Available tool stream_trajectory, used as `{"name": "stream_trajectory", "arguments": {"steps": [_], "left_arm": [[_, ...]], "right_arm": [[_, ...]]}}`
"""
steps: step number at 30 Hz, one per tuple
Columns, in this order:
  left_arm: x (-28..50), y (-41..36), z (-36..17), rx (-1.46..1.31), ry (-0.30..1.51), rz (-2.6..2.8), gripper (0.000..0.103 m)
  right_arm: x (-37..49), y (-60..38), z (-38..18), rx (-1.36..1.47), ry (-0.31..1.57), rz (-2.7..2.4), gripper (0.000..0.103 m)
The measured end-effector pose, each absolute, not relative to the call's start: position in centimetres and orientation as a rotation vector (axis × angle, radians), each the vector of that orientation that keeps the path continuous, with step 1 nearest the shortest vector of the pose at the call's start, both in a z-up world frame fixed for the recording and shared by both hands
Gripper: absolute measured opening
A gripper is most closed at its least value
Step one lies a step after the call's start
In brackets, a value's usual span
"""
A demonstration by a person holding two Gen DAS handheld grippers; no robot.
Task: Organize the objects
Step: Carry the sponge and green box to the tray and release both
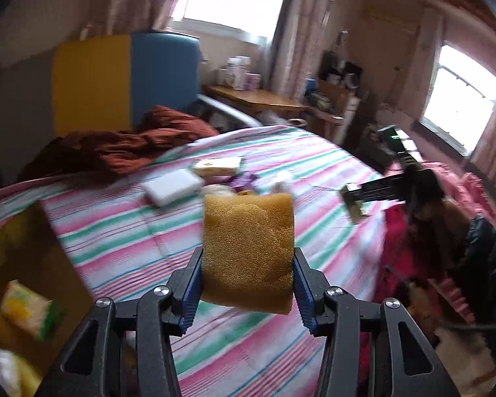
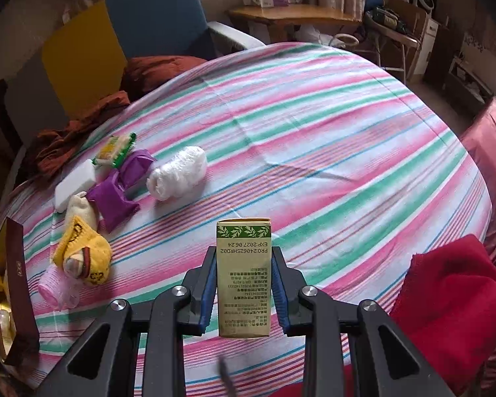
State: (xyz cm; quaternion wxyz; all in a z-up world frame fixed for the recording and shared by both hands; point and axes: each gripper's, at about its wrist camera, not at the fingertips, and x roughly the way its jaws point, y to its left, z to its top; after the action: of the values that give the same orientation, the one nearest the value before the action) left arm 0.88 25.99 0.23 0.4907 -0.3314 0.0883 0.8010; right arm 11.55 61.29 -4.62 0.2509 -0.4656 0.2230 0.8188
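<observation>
Currently, a tan sponge is being clamped at its lower half by the left gripper, long axis running away from the camera, its porous, coarse-celled face turned upward and its rounded far end raised above the bed. A narrow olive carton with a leaf-printed band is being pinched between the blue ribbed pads of the right gripper, long axis likewise pointing forward, printed text reading upside down. Spread along the striped sheet's left side are being seen a white foam block, purple pouches, a crinkled white plastic bundle and yellow socks. A cardboard box is being glimpsed, blurred, at the left edge. Wide open sheet is being left toward the right and the far edge.
</observation>
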Motion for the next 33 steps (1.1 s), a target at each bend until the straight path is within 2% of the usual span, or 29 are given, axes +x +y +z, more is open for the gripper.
{"name": "stream_trajectory", "arguments": {"steps": [12,23,33], "left_arm": [[-1.9,15.8,0.1,-0.912,0.128,2.254,0.051],[-3.7,9.3,0.5,-0.957,0.046,2.504,0.051],[-4.0,5.6,0.1,-0.996,-0.011,2.593,0.052]], "right_arm": [[10.7,58.0,-3.4,-1.261,0.552,2.309,0.029],[4.9,43.3,0.4,-1.347,0.382,2.693,0.029],[1.4,29.8,0.6,-1.544,0.355,2.978,0.029]]}}
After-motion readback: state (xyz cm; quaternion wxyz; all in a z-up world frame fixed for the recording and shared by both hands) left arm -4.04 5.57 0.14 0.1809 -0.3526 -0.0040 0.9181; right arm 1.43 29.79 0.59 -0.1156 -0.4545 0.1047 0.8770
